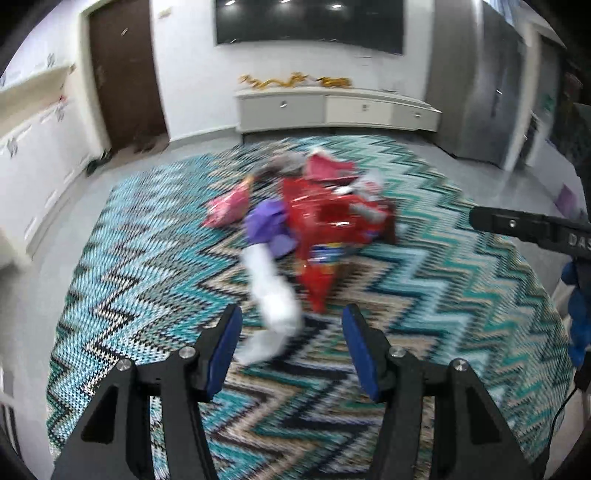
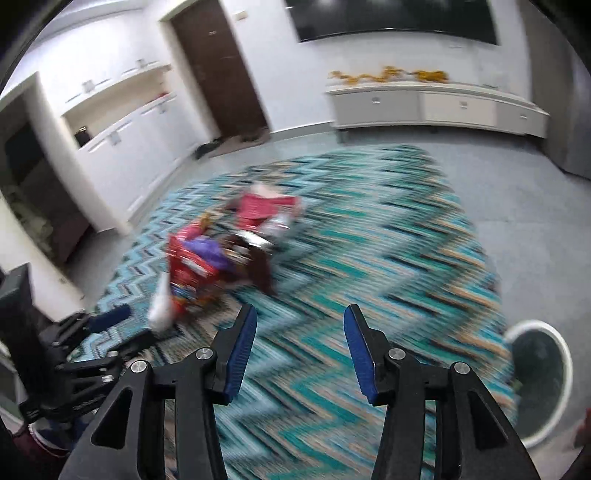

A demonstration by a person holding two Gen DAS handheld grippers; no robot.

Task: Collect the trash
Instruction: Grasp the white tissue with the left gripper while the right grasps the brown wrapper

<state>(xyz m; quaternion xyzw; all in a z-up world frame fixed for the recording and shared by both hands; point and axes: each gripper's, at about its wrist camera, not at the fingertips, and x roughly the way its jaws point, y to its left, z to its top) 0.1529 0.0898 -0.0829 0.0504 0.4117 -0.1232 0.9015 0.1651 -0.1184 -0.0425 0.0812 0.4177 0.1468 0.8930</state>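
Observation:
A pile of trash lies on the zigzag rug [image 1: 147, 266]: a red foil wrapper [image 1: 332, 218], a purple scrap [image 1: 266, 221], a pink packet [image 1: 229, 206] and a white crumpled strip [image 1: 273, 295]. My left gripper [image 1: 291, 317] hovers open above the rug, and the white strip's near end shows between its fingertips, untouched. In the right wrist view the same pile [image 2: 207, 258] lies ahead to the left, blurred. My right gripper [image 2: 300, 317] is open over bare rug with nothing between its pads. The left gripper [image 2: 122, 325] shows at the left edge there.
A round white-rimmed bin [image 2: 539, 376] stands on the rug's near right corner. A low white cabinet [image 1: 332, 110] runs along the far wall under a dark screen [image 1: 310, 22]. A brown door [image 1: 125, 85] and white cupboards [image 2: 122, 140] stand to the left.

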